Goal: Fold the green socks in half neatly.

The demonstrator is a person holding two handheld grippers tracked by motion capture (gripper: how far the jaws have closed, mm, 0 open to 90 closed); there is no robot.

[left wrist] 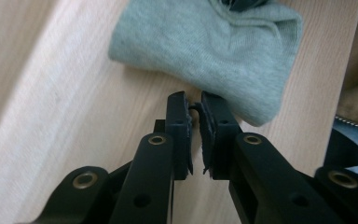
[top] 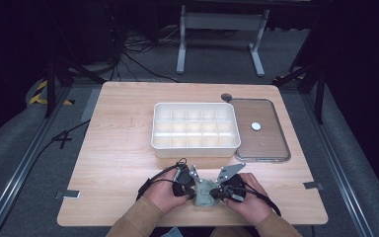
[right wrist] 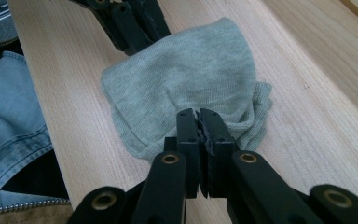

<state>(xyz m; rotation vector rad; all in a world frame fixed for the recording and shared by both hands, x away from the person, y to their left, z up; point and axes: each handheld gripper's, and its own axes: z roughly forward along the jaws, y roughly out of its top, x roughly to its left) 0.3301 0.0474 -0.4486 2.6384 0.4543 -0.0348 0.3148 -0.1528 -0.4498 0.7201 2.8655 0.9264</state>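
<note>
A folded grey-green sock [top: 205, 195] lies on the wooden table [top: 123, 163] near its front edge, between both hand-held grippers. My right gripper [right wrist: 198, 113] is shut on the sock [right wrist: 191, 74], pinching the fabric at its near edge, and creases run out from the tips. In the high view it sits at the sock's right side [top: 218, 192]. My left gripper [left wrist: 194, 99] has its tips at the edge of the sock [left wrist: 205, 46], with the jaws a narrow slit apart and no fabric seen between them. It also appears at the sock's far edge [right wrist: 151, 37] and at the sock's left [top: 193, 191].
A white box with several compartments [top: 153, 133] stands at the table's middle. Its clear lid [top: 271, 148] lies to the right with a small white disc [top: 255, 126] on it. The person's denim-clad legs [right wrist: 4, 107] are just beyond the front edge.
</note>
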